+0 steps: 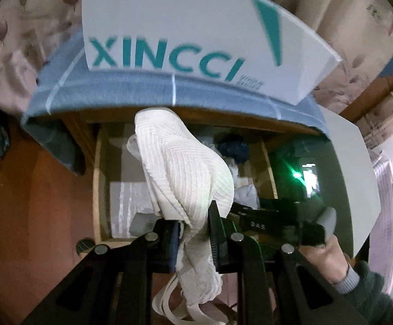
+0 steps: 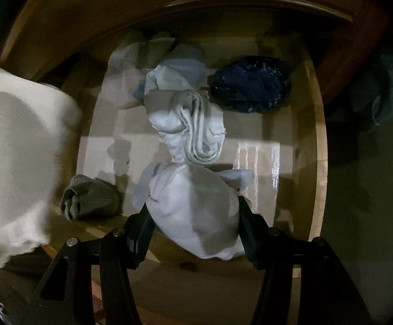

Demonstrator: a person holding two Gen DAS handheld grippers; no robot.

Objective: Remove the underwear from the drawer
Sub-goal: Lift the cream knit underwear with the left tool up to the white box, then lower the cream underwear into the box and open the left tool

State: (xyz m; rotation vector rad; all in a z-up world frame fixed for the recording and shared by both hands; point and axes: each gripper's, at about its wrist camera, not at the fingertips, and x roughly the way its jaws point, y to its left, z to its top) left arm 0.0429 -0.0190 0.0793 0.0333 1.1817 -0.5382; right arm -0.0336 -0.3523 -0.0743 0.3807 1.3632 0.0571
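My left gripper [image 1: 193, 230] is shut on a cream ribbed bra [image 1: 185, 168] and holds it up in front of the open wooden drawer [image 1: 96, 189]; its straps hang below the fingers. The same bra shows blurred at the left of the right wrist view [image 2: 20, 149]. My right gripper [image 2: 193, 216] is shut on a pale blue underwear piece [image 2: 196, 208] over the drawer's front edge [image 2: 321, 168]. More pale blue and white garments [image 2: 188, 124], a dark navy garment [image 2: 250, 84] and a grey rolled sock [image 2: 88, 197] lie in the drawer.
A white box marked XINCCI [image 1: 185, 35] stands on a blue cloth [image 1: 142, 86] on top of the cabinet. A white panel [image 1: 356, 178] stands at the right. The right gripper and its hand [image 1: 329, 252] show at lower right. Red floor [image 1: 33, 203] lies at left.
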